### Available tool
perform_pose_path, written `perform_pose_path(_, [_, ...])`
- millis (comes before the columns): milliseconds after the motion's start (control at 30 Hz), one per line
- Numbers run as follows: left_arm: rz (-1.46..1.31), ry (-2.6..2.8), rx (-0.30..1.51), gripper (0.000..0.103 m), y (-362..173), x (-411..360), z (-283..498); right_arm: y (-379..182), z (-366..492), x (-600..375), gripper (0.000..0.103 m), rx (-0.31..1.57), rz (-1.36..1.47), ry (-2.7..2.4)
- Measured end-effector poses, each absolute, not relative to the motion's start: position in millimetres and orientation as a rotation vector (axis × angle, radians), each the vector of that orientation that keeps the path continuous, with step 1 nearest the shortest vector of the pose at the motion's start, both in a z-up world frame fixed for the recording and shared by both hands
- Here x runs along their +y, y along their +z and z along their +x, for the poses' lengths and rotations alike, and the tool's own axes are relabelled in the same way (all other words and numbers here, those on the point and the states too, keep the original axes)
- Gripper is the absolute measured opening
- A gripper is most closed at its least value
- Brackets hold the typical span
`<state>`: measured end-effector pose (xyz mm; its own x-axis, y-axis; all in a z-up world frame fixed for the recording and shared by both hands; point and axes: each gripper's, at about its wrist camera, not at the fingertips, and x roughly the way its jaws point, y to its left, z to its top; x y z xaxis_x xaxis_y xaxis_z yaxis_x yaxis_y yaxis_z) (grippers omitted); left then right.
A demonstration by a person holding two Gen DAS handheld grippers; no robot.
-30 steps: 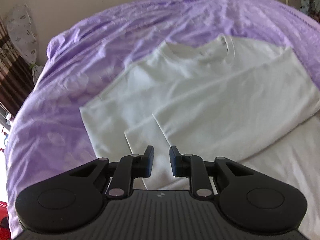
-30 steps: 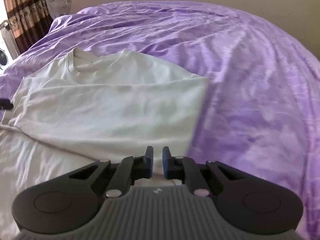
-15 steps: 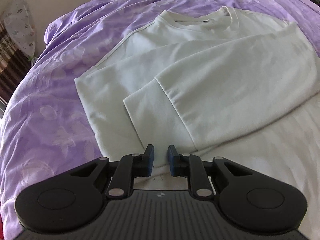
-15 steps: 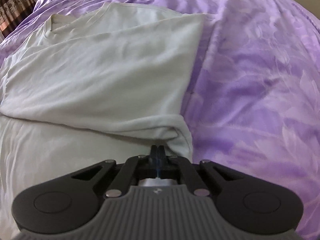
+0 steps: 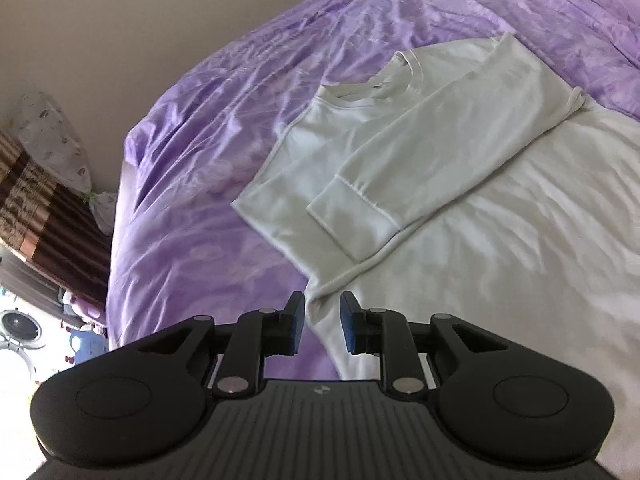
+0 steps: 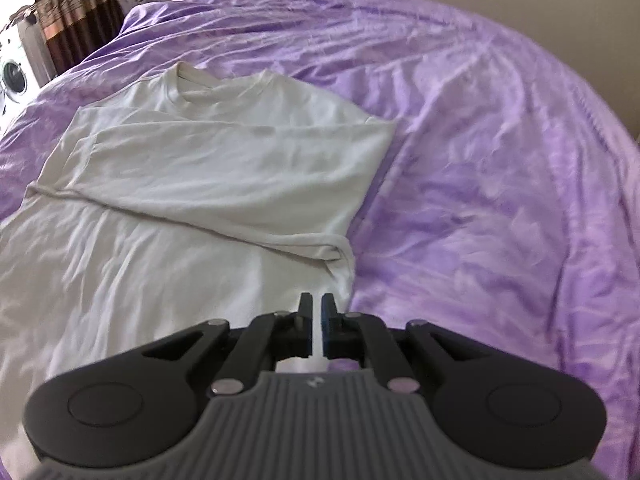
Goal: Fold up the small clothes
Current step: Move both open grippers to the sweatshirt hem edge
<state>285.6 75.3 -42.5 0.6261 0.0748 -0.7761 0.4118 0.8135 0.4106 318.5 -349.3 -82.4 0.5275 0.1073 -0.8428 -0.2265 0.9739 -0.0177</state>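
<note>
A white long-sleeved shirt [image 5: 460, 208] lies flat on the purple bedspread, neck away from me, both sleeves folded across the chest. In the left wrist view my left gripper [image 5: 322, 310] is open and empty, just short of the shirt's left side edge. In the right wrist view the shirt [image 6: 192, 208] fills the left half. My right gripper [image 6: 317, 304] hovers over the shirt's right edge near the folded sleeve, its jaws a narrow gap apart with white cloth showing between them; I cannot tell whether they pinch it.
The purple bedspread [image 6: 500, 168] spreads wide to the right and behind the shirt. A brown striped curtain [image 5: 36, 216] and a washing machine [image 5: 16, 332] stand beyond the bed's left side. A beige wall [image 5: 160, 12] is behind.
Both grippers pulled back and rose, so the shirt looks smaller and farther. The left jaws opened wider. The right jaws, closed half a second ago, now show a narrow gap.
</note>
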Motion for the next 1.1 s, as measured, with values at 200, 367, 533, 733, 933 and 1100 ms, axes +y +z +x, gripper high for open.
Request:
perform_pose_path(200, [0.577,-0.248,0.909,0.026,-31.1,97.0,238.8,-83.5,275.9,-353.5,0.004,1.063,-0.152,0.258])
perform_pose_path(367, [0.626,-0.384,0.935,0.026,-24.2,97.1,184.7,-73.4,218.0,-340.5,0.018,1.087,-0.227,0.351])
perform_pose_path(533, [0.735,-0.551,0.924,0.041,-9.7,87.7,127.7,-58.4,162.7,-327.0,0.026,1.094,-0.315,0.404])
perform_pose_path(733, [0.992,-0.728,0.933,0.053,-26.5,70.4,71.6,-43.7,119.6,-313.5,0.036,1.083,-0.381,0.457])
perform_pose_path(933, [1.153,-0.726,0.985,0.053,-71.0,63.5,61.3,-47.8,104.6,-310.3,0.043,1.078,-0.378,0.463])
perform_pose_path(1100, [1.213,-0.707,0.959,0.053,-92.2,59.0,62.3,-55.7,101.8,-311.2,0.043,1.093,-0.396,0.446])
